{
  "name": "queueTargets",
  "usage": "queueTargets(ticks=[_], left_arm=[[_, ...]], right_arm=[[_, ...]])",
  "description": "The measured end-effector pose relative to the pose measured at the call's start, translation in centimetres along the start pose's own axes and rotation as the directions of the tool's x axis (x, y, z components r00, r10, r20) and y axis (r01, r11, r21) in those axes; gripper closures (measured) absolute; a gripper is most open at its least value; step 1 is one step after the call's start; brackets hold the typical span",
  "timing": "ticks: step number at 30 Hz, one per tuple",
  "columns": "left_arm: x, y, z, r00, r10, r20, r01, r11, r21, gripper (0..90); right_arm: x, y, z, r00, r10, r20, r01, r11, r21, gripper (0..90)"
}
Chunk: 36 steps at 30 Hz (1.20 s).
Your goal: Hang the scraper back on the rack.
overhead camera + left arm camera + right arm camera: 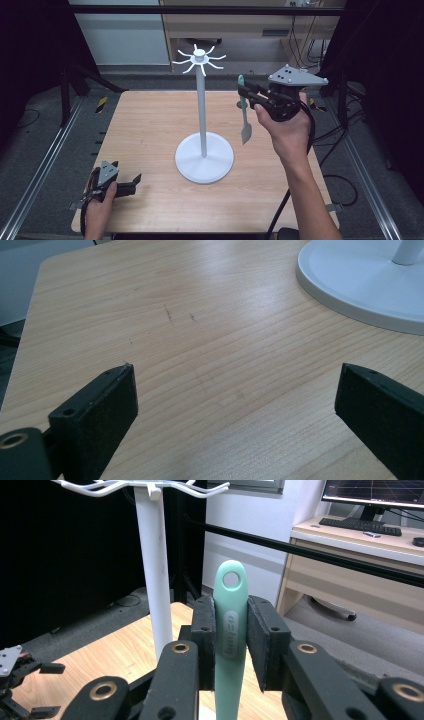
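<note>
A white rack stands mid-table on a round base (204, 159), its pole (201, 110) topped by a ring of curved hooks (199, 59). My right gripper (245, 93) is raised to the right of the pole, shut on the handle of a mint-green utensil (244, 112) that hangs down with its grey blade low. In the right gripper view the handle (230, 625) sits upright between the pads, its hanging hole above them, the pole (154, 575) just left. My left gripper (136, 183) rests low at the table's front left, open with nothing between its jaws (235, 405).
The wooden table (150, 125) has bare surface around the rack base (360, 285). A black bar crosses behind the table, with a desk, keyboard and monitor (375, 492) beyond. Metal rails run along both sides of the table.
</note>
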<state>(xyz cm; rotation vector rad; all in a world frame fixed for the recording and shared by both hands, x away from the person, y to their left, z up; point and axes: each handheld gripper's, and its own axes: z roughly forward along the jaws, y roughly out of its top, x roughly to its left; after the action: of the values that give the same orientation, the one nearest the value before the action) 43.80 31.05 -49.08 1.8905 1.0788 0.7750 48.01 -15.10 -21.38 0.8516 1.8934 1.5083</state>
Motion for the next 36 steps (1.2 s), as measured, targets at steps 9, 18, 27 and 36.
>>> queueTargets(ticks=[9, 18, 27, 36], left_arm=[[0.0, 0.0, 0.0, 1.0000, 0.000, -0.003, 0.000, 1.0000, 0.000, 3.2], [0.0, 0.0, -0.1, 1.0000, 0.002, -0.002, -0.002, 1.0000, -0.001, 3.2], [0.0, 0.0, -0.1, 1.0000, 0.002, -0.001, -0.002, 1.0000, 0.000, 3.2], [-0.1, 0.0, 0.0, 1.0000, 0.006, 0.000, -0.006, 1.0000, 0.003, 3.2]], right_arm=[[0.5, 1.1, 0.5, 0.9999, -0.004, -0.017, 0.003, 1.000, -0.026, 74.8], [1.2, 2.1, 0.5, 0.9993, -0.016, -0.033, 0.015, 0.999, -0.045, 74.8], [1.8, 2.7, 0.5, 0.9983, -0.029, -0.051, 0.026, 0.998, -0.055, 74.7], [1.9, 2.9, 0.7, 0.9968, -0.032, -0.073, 0.028, 0.998, -0.052, 74.7]])
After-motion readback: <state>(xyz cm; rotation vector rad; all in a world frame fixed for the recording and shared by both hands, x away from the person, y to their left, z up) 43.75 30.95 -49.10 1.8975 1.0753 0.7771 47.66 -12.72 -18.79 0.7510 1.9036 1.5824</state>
